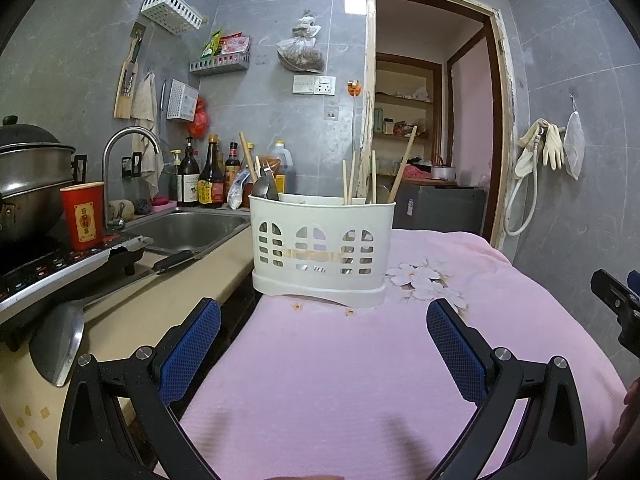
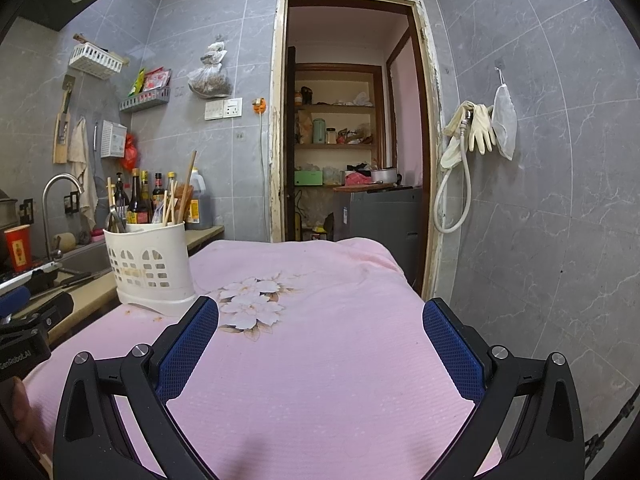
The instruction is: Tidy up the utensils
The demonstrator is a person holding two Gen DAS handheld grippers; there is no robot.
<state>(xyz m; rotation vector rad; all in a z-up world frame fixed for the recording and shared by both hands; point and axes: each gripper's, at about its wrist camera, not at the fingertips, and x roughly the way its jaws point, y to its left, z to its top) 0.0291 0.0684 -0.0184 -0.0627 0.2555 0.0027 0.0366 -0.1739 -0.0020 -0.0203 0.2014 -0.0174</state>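
Observation:
A white plastic utensil caddy (image 1: pixel 320 248) stands on the pink floral cloth (image 1: pixel 320 380), near its left edge. Several wooden chopsticks (image 1: pixel 352 178) and a metal utensil (image 1: pixel 264 188) stick up out of it. It also shows in the right wrist view (image 2: pixel 150 268) at the left. My left gripper (image 1: pixel 324 320) is open and empty, just in front of the caddy. My right gripper (image 2: pixel 320 316) is open and empty over the cloth, to the right of the caddy. The right gripper's tip shows at the left wrist view's right edge (image 1: pixel 616 300).
A beige counter (image 1: pixel 208 276) at the left holds a steel sink (image 1: pixel 192 228), a tap (image 1: pixel 128 148), a red cup (image 1: pixel 83 216), a steel pot (image 1: pixel 28 184) on a cooktop, a ladle (image 1: pixel 56 344) and several bottles (image 1: pixel 200 176). A doorway (image 2: pixel 352 140) is behind.

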